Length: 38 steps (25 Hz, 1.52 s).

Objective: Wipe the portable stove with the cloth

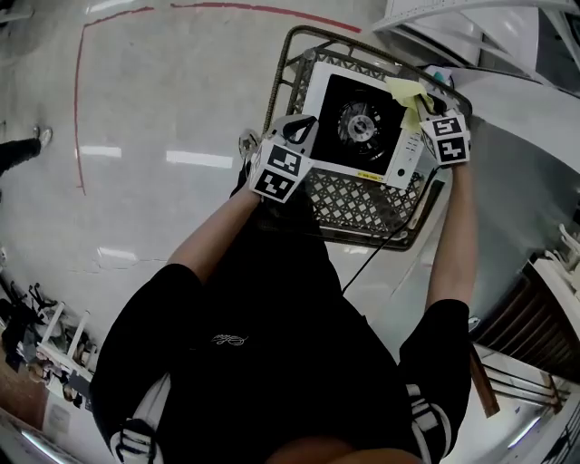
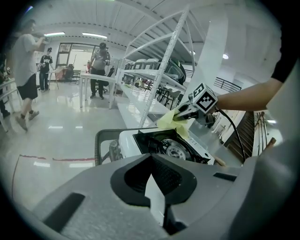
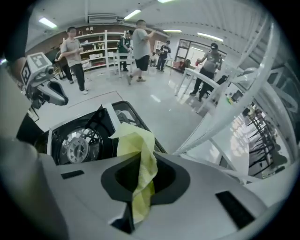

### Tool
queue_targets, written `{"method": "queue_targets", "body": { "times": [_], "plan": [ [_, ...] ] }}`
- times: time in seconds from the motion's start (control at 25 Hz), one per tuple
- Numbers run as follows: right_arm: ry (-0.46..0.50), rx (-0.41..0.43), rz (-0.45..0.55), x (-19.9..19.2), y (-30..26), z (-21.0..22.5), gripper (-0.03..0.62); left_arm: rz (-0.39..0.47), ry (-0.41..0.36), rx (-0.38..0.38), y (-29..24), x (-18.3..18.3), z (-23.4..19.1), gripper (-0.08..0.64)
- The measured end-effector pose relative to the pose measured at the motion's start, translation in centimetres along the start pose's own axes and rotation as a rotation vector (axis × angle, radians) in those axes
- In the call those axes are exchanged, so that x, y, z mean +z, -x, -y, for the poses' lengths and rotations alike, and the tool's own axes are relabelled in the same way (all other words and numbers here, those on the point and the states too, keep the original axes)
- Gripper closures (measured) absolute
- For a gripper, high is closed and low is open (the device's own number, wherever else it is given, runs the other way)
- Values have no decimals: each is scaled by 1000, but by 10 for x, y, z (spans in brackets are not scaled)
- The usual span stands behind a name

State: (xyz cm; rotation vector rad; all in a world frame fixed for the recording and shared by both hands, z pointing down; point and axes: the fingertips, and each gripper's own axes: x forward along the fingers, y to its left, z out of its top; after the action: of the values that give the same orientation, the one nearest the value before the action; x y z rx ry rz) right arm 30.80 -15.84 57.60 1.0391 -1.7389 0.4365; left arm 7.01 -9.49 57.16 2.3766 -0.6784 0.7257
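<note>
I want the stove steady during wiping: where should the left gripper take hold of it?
Probably the portable stove's white left rim, coming in from the left. The stove lies flat in the wire basket, that thin edge is bare, and the right gripper holds the yellow cloth over the right side.

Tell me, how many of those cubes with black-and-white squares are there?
2. One cube is on the left gripper by the stove's left edge; the other on the right gripper holding the cloth. None seems hidden.

open floor (image 1: 163, 109) left of the basket (image 1: 358, 198), white shelving (image 1: 453, 27) close on its right, stove (image 1: 362, 122) open from above
</note>
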Motion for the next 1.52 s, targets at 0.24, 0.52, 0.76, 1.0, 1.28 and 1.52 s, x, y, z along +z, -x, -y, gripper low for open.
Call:
{"method": "queue_targets", "body": {
  "times": [0.24, 0.52, 0.76, 1.0, 1.28, 1.52],
  "plan": [
    [182, 61, -132, 4, -26, -27, 561, 5, 0, -34, 8, -3, -6, 541],
    [207, 56, -207, 2, -42, -39, 552, 4, 19, -37, 20, -12, -20, 541],
    [257, 61, -197, 18, -45, -52, 545, 7, 36, -28, 27, -17, -30, 541],
    [252, 73, -192, 39, -56, -63, 545, 28, 53, -22, 30, -16, -41, 541],
    [191, 84, -167, 61, -66, -76, 546, 23, 80, -6, 41, -24, -55, 541],
    [165, 108, -136, 85, -76, -89, 546, 33, 86, 12, 51, -28, -67, 541]
  ]
}}
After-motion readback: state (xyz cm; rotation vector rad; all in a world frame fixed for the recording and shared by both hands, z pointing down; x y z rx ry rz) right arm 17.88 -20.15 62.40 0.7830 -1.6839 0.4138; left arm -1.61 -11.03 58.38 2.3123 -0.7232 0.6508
